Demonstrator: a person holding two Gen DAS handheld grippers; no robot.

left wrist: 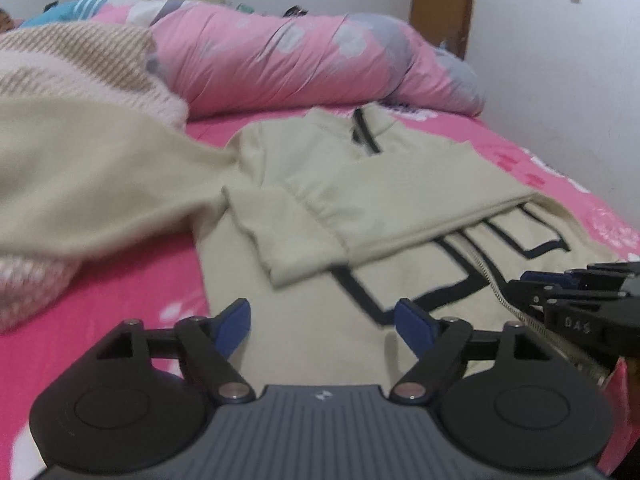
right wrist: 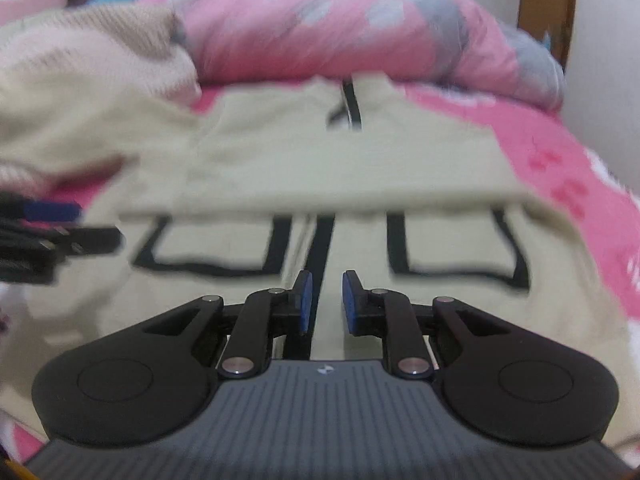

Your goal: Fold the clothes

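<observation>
Cream jacket (left wrist: 400, 200) flat mid-bed w/ sleeves folded in, left gripper (left wrist: 322, 320) jaws wide & empty, right gripper (right wrist: 323, 304) narrow gap, nothing held: risk of snagging zipper, undoing folds.

Left hand-held gripper (left wrist: 322, 320) wide apart, empty; right hand-held gripper (right wrist: 327, 304) narrow.

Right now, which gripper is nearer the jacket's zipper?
Right. The right gripper hangs directly over the zipper; the left gripper is off to the zipper's left, over the jacket front panel.
</observation>
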